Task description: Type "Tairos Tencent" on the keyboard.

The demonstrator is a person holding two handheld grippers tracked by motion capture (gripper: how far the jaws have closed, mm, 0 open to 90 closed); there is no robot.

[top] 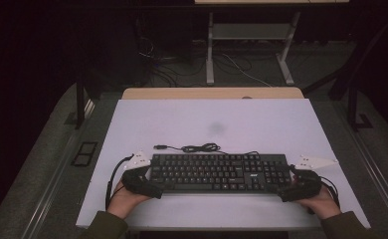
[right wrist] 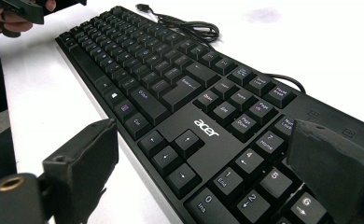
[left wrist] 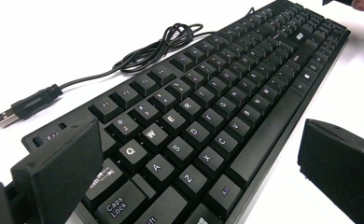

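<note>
A black Acer keyboard (top: 219, 172) lies flat on the white table (top: 207, 119), near its front edge. Its black cable (top: 197, 147) lies in a loose coil just behind it and ends in a USB plug (left wrist: 10, 116). My left gripper (top: 143, 183) is at the keyboard's left end, open, with its jaws either side of the keyboard's (left wrist: 208, 112) corner by Caps Lock. My right gripper (top: 297, 186) is at the right end, open, with its jaws straddling the keyboard (right wrist: 180, 88) around the number pad. Neither pair of jaws is closed on the keyboard.
A faint grey smudge (top: 217, 128) marks the table behind the cable. A wooden strip (top: 212, 93) runs along the far edge. Beyond it stand white desk legs (top: 210, 50) and loose floor cables. The person's hand (right wrist: 12, 21) holds the other gripper.
</note>
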